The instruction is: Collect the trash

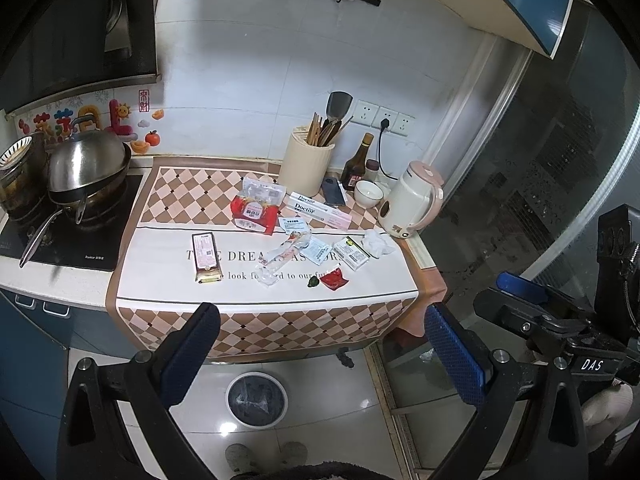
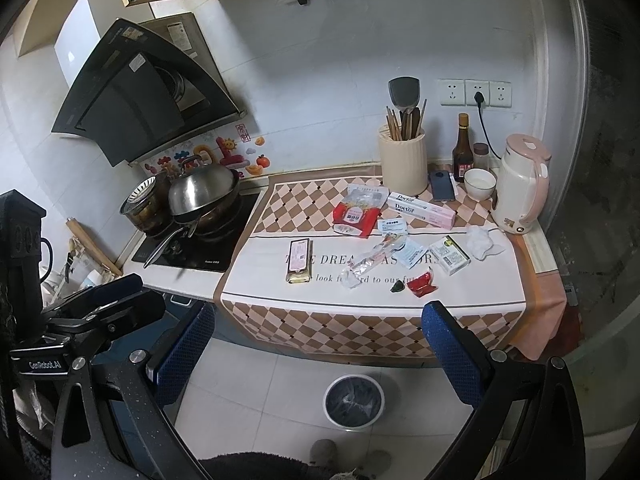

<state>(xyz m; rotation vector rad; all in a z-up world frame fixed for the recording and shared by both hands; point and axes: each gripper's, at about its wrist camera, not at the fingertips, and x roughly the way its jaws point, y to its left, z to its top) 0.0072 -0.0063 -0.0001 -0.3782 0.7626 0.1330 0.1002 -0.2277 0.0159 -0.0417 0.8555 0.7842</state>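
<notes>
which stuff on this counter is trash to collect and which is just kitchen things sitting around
Likely for the job:
red sauce packet
crumpled tissue
clear wrapper
red snack bag
bin on the floor

Just lying about:
kettle
utensil holder
sauce bottle
white bowl
phone
wok

Dim, cool indoor light, sharp focus, strong fisheye bending with black corners.

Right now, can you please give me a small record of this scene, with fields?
place: kitchen counter with checkered cloth
trash on cloth: red packet, crumpled tissue, clear wrapper, Doctor box
bin: trash can on floor, below counter edge
left tongs: open, holding nothing
right tongs: open, holding nothing
progress: nothing collected yet
</notes>
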